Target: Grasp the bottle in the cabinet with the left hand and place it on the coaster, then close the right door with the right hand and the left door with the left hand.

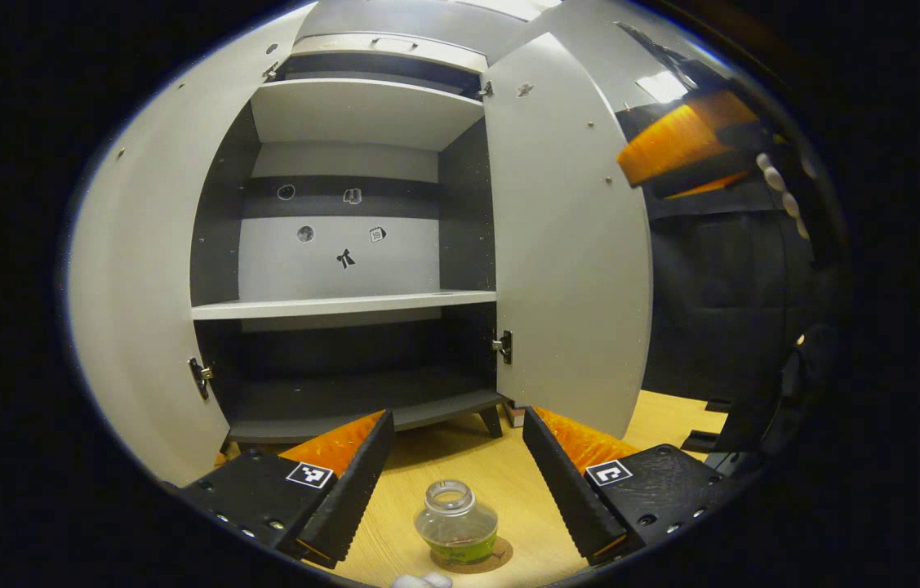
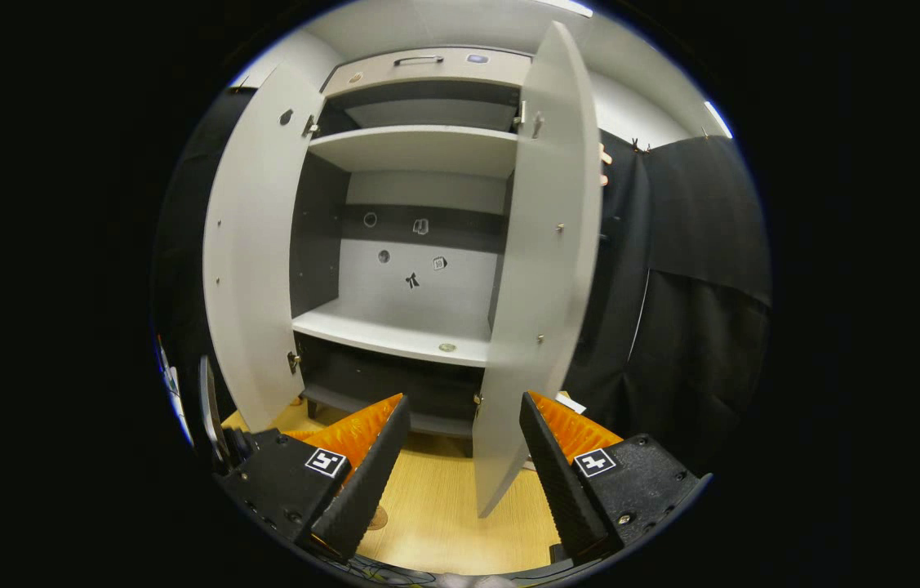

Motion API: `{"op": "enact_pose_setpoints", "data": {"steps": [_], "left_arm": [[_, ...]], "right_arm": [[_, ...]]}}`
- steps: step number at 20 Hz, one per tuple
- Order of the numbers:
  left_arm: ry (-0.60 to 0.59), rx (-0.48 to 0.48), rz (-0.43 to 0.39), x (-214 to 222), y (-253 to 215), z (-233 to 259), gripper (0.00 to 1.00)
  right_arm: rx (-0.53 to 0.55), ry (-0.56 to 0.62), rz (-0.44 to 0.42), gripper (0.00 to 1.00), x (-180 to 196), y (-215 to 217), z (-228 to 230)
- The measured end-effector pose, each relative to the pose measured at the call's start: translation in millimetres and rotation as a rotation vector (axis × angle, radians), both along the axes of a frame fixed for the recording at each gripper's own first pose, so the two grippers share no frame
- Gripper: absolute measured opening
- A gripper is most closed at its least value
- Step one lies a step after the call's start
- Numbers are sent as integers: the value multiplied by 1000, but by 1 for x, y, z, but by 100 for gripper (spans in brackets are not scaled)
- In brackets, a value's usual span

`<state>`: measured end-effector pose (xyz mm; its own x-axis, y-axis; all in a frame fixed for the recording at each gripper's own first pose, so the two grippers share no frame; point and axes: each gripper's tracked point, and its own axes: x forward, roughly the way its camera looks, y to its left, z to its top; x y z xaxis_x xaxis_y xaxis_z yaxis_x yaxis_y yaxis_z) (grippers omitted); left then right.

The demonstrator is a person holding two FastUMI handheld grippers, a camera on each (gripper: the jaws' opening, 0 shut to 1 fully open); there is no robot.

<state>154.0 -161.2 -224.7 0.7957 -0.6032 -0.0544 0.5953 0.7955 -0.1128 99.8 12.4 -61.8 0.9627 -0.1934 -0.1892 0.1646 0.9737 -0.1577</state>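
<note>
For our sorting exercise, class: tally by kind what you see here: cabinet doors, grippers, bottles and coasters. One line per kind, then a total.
Open grey cabinet doors: 2 (left door, right door)
Two-finger grippers: 2 (left gripper, right gripper)
Clear glass bottle: 1
Round brown coaster: 1
Total: 6

In the left gripper view the left gripper (image 1: 455, 482) sits at six o'clock, its jaws spread wide and pressing on nothing. At two o'clock the right gripper (image 1: 684, 147) hangs higher, farther off. In the right gripper view, that gripper (image 2: 460, 474) gapes wide too.
</note>
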Motion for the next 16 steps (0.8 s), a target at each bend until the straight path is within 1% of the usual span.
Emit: {"op": "enact_pose_setpoints", "data": {"steps": [2, 6, 9, 11, 13, 16], "left_arm": [[38, -7, 92, 11, 1, 28, 96], [35, -46, 265, 23, 0, 90, 97], [21, -27, 362, 17, 0, 119, 97], [3, 17, 433, 9, 7, 133, 97], [-7, 53, 478, 0, 11, 145, 96], [-24, 71, 516, -13, 15, 160, 96]], "right_arm": [[19, -28, 23, 84, -5, -22, 11], [51, -71, 74, 84, -12, -78, 37], [74, -98, 114, 83, -11, -120, 53], [81, -115, 125, 83, -7, -151, 60], [88, -113, 124, 83, -3, -176, 60], [116, -112, 117, 83, 10, -205, 59]]}}
